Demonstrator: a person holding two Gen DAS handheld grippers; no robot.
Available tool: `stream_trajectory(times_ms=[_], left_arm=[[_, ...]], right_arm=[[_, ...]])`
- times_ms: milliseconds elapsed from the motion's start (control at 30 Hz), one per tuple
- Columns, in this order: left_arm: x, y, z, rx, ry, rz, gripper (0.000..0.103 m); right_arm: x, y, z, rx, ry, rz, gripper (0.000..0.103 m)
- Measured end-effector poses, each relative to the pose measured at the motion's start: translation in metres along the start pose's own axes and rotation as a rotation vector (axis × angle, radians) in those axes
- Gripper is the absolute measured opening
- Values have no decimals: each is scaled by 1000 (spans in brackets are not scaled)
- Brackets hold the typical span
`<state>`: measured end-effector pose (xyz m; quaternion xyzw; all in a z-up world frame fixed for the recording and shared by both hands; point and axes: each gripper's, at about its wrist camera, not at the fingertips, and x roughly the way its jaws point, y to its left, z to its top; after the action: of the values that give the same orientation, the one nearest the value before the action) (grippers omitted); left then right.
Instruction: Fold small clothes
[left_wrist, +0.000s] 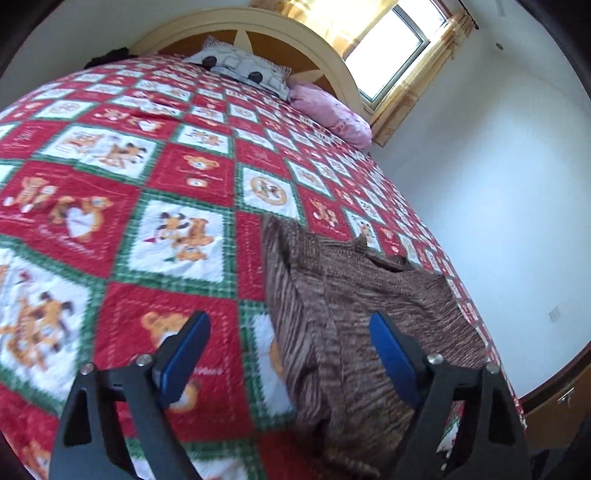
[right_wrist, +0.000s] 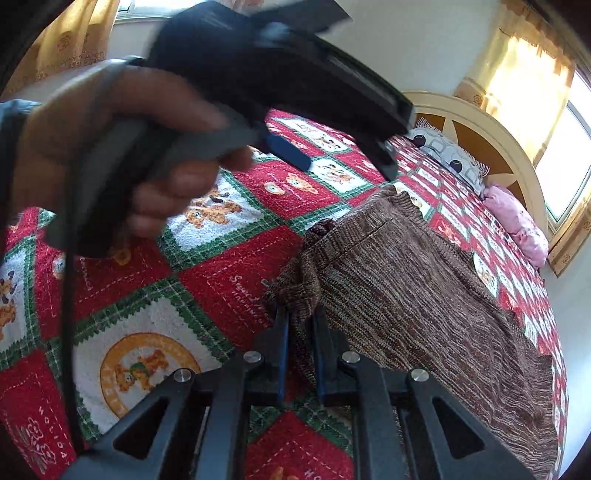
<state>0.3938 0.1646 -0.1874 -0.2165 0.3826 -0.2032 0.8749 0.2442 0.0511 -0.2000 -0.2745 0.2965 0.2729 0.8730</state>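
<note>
A brown knitted garment (left_wrist: 354, 295) lies spread on the red, green and white bear-print quilt (left_wrist: 122, 221) near the bed's right edge. My left gripper (left_wrist: 291, 328) is open and empty, hovering over the garment's near left edge. In the right wrist view my right gripper (right_wrist: 301, 314) is shut on a bunched corner of the brown garment (right_wrist: 424, 295), held just above the quilt (right_wrist: 147, 314). The left gripper (right_wrist: 343, 151), held in a hand, shows above it with its jaws apart.
A patterned white pillow (left_wrist: 240, 68) and a pink pillow (left_wrist: 332, 110) lie at the cream headboard (left_wrist: 258, 29). A bright window (left_wrist: 395, 55) with yellow curtains is behind. A white wall (left_wrist: 498, 203) runs along the bed's right side.
</note>
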Motion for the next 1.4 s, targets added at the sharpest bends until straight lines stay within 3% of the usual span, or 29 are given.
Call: stream_trajectory(times_ms=[100,167,300,400,467,600,933,1400], left_arm=[[14,-6,3,3,22,-21,81],[24,-10,5,12,46,-27,70],[36,-11,9,3,72,-5,59],[44,-5,8,-26,96,2,37],[44,-1,9,-47,109,-22,12],[42,5,11,-109,106,-45,9],[36,-7,24,-143,47,-98,8],[35,-83,52,-82,-34,-204,8]], right_arm=[[1,1,0,1,0,-1,11],[1,1,0,-2,-2,-4,11],[0,3,0,-3,-5,-7,11],[0,3,0,3,-6,-1,11],[-1,3,0,6,-7,3,11],[-5,-4,0,38,-16,40,8],[-32,-40,-1,125,-79,98,7],[-84,-118,-21,346,-201,119,6]])
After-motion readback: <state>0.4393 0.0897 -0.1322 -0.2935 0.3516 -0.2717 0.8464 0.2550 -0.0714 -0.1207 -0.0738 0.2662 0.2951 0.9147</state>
